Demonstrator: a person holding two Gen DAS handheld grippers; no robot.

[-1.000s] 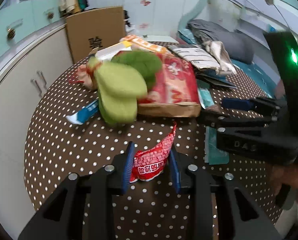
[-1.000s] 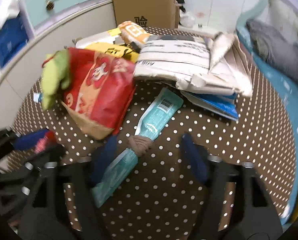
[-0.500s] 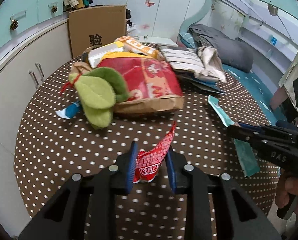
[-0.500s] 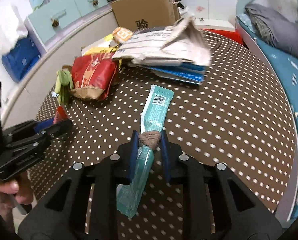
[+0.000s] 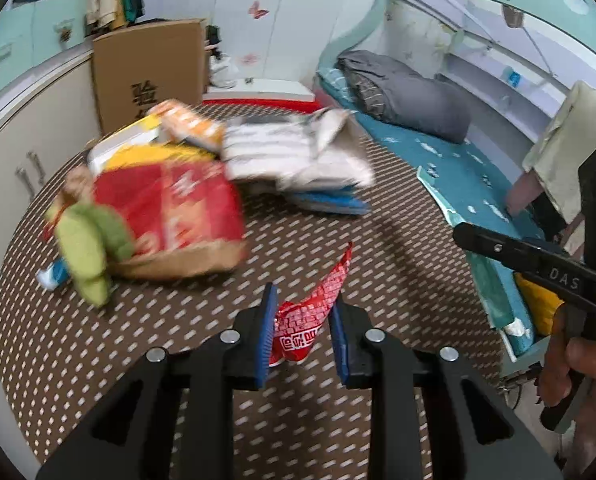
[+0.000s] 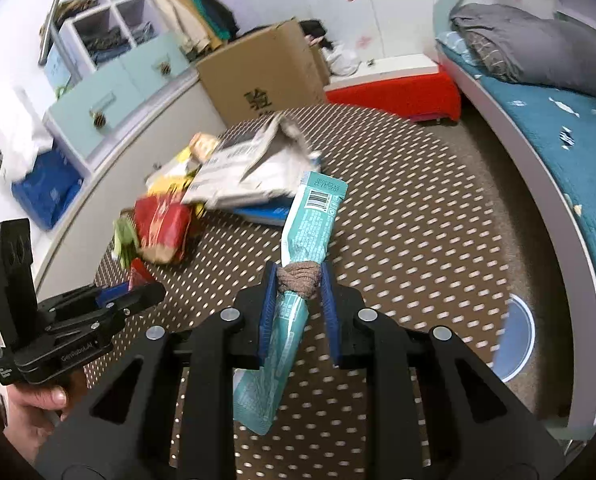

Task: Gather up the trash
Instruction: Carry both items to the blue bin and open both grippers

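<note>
My left gripper [image 5: 301, 322] is shut on a red snack wrapper [image 5: 312, 312] and holds it above the brown dotted table [image 5: 97, 360]. My right gripper [image 6: 299, 300] is shut on a long teal wrapper [image 6: 306, 232] with a brown hair tie [image 6: 300, 280] round its middle, held above the table [image 6: 398, 220]. The teal wrapper also shows in the left wrist view [image 5: 494, 288], hanging from the right gripper. The left gripper with the red wrapper shows at the left of the right wrist view [image 6: 137, 280].
A pile of trash stays on the table: a red bag [image 5: 169, 208], a green cloth [image 5: 85, 248], white and grey packets [image 5: 293, 152], a blue packet [image 5: 330, 202]. A cardboard box [image 5: 149, 72] stands behind. A bed [image 6: 558, 128] runs along the right.
Both grippers have lifted and pulled back from the pile with their wrappers. The right gripper closed on the teal wrapper during the last second.
</note>
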